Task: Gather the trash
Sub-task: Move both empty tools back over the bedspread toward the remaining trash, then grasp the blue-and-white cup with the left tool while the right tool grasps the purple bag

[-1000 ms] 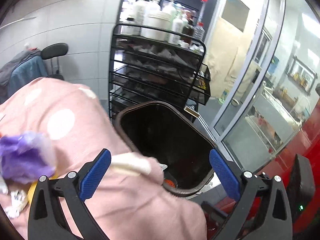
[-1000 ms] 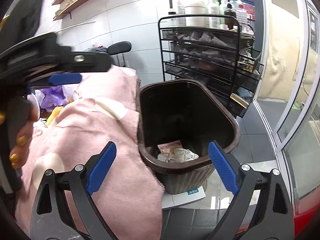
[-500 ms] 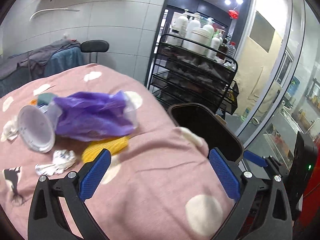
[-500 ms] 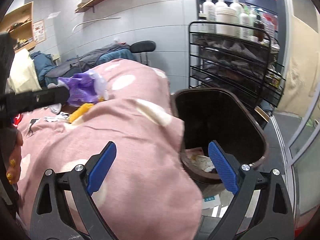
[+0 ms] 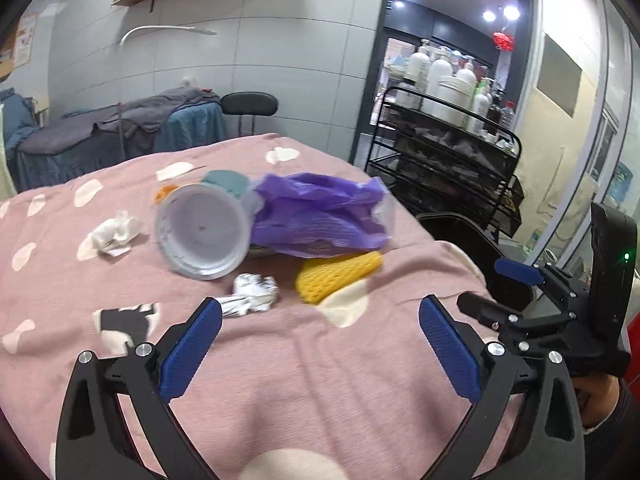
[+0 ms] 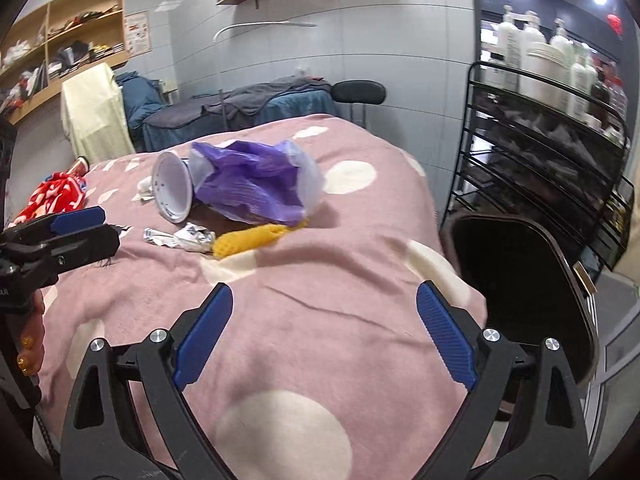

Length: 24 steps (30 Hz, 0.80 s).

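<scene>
Left wrist view: your left gripper [image 5: 318, 346], fingers spread wide and empty, above pink blanket [image 5: 280, 380]; beyond it crumpled foil [image 5: 250, 294], yellow foam net [image 5: 336, 276], purple bag [image 5: 320, 216], plastic cup [image 5: 202, 236].
Right wrist view: your right gripper [image 6: 324, 336], likewise wide, empty; brown bin [image 6: 524, 276] beside the blanket's edge.

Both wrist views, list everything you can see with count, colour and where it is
blanket: one, pink with pale spots, under the trash
cup: one, pale, on its side mid-blanket
plastic bag: one, purple, against the cup
foam net: one, yellow, in front of the bag
foil wad: one, silver, in front of the cup
tissue: one, white, left of the cup
bin: one, dark brown, right of the blanket
wire rack: one, black, behind the bin, bottles on top
left gripper: open, empty
right gripper: open, empty
</scene>
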Motion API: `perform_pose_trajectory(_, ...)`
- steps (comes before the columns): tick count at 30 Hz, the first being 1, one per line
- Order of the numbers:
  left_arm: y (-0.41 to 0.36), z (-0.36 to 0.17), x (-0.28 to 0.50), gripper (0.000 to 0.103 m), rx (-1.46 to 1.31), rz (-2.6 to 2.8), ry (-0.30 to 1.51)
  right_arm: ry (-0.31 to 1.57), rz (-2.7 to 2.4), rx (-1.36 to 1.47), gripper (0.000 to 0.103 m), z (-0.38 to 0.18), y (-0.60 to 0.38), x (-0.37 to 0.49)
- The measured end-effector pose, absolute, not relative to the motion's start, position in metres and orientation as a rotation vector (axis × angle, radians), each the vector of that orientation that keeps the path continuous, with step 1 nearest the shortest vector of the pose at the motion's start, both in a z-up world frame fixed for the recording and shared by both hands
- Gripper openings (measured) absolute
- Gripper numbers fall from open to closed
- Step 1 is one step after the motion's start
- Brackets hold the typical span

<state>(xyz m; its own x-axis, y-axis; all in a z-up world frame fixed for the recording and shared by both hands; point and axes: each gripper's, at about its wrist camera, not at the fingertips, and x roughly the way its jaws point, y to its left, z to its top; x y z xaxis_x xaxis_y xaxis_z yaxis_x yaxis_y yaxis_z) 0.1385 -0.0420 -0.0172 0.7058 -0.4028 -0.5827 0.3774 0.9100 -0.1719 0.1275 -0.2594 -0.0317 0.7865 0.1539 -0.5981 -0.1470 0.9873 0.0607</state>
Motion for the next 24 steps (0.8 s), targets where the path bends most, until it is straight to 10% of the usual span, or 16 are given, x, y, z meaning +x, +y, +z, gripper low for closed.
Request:
perform_pose_trajectory(21, 0.051, -0.042, 0.213, 0.097, -0.119, -0.335, 0.733, 0.721, 0.323, -0.011, 0.092, -0.019, -0.222, 0.229)
perform_pose_trajectory(24, 0.050, -0.044, 0.236, 0.083, -0.099, -0.328, 0.752, 0.725, 0.332, -0.021, 0.091, -0.018, -0.222, 0.243)
